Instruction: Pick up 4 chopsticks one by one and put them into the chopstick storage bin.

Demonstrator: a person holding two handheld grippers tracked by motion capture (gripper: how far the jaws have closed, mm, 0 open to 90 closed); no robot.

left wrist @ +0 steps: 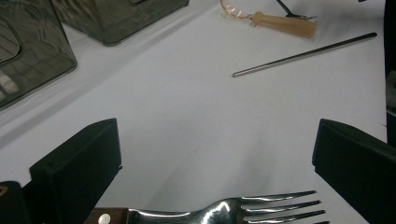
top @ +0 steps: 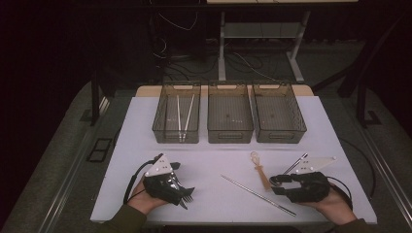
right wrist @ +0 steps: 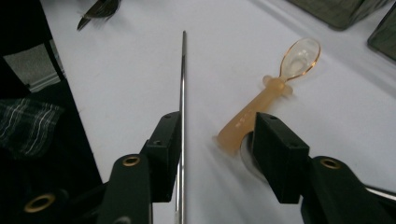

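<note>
Left gripper view: left gripper (left wrist: 215, 154) had jaws spread wide, nothing betw. them, w/ fork (left wrist: 224, 212) lying crosswise on white table (left wrist: 187, 102) just below. Right gripper (right wrist: 217, 140) hung low over table, jaws parted, unladen; steel chopstick (right wrist: 182, 93) ran along one jaw, amber spoon (right wrist: 275, 93) handle near other. Three bins (top: 230, 114) sat farther back.

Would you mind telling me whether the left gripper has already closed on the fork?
No: in the left gripper view the left gripper has its jaws standing wide apart, with the fork lying untouched on the table between them.
</note>
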